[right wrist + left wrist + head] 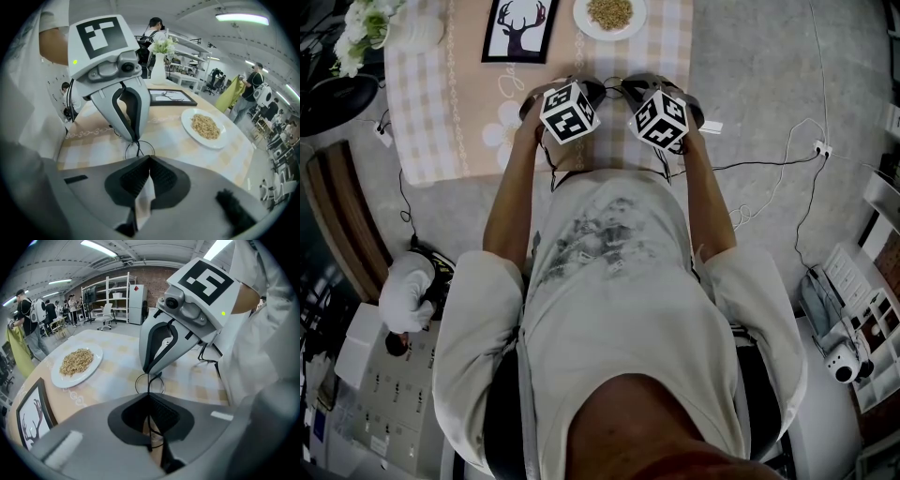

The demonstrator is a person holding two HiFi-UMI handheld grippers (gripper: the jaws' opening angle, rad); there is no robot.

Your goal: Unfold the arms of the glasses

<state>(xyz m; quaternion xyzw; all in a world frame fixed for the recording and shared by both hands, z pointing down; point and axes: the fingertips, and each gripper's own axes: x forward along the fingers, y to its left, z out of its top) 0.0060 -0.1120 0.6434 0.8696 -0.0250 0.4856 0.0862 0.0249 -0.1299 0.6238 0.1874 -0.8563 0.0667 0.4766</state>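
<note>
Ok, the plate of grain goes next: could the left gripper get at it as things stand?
Probably not yet. The left gripper is shut on the glasses, so it is busy. The tablecloth between it and the plate looks bare, so after letting go the way seems free.

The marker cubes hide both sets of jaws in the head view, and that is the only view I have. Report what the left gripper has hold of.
Observer: The left gripper view shows the left gripper shut on a thin black wire of the glasses.
Operator: Now give me the right one.
Observer: The right gripper is shut on the same glasses. Its tips are close to the left gripper's, with a round wire rim between them.
Operator: Tell me who is in the room.
Observer: In the background of the right gripper view, a person holds up a yellow-green cloth.
</note>
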